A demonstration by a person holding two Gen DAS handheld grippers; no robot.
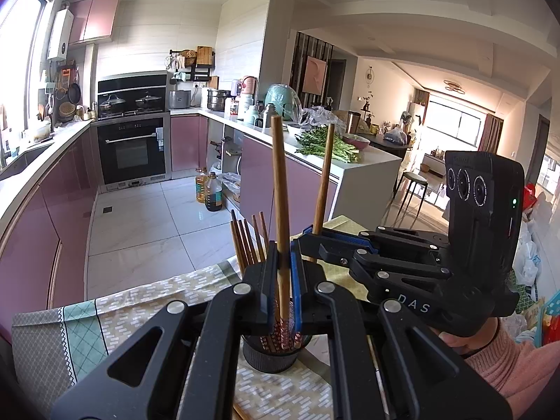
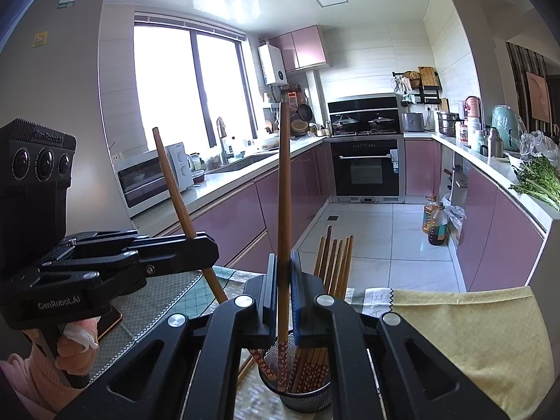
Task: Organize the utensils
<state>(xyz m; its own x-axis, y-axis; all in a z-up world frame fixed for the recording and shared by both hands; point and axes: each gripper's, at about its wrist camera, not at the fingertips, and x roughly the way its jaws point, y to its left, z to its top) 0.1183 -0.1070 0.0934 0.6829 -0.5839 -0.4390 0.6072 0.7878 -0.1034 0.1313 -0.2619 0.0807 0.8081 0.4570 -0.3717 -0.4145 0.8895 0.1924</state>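
My left gripper [image 1: 282,246] is shut on a brown chopstick [image 1: 280,182] that stands almost upright. Its patterned lower end reaches into the dark mesh holder [image 1: 269,357] on the table. From the right, my right gripper [image 1: 309,233] is shut on a second chopstick [image 1: 323,178]. In the right wrist view the right gripper [image 2: 284,262] clamps its chopstick [image 2: 284,192] upright over the holder [image 2: 308,397]. There the left gripper [image 2: 204,245] holds its own chopstick [image 2: 175,189] tilted left. Several more chopsticks [image 2: 336,262] stand in the holder.
The table carries a yellow cloth [image 2: 472,332] on the right and a green-and-grey patterned cloth [image 1: 70,329] on the left. A loose chopstick [image 2: 245,367] lies beside the holder. Two oil bottles [image 1: 209,194] stand on the tiled floor beyond the table's far edge.
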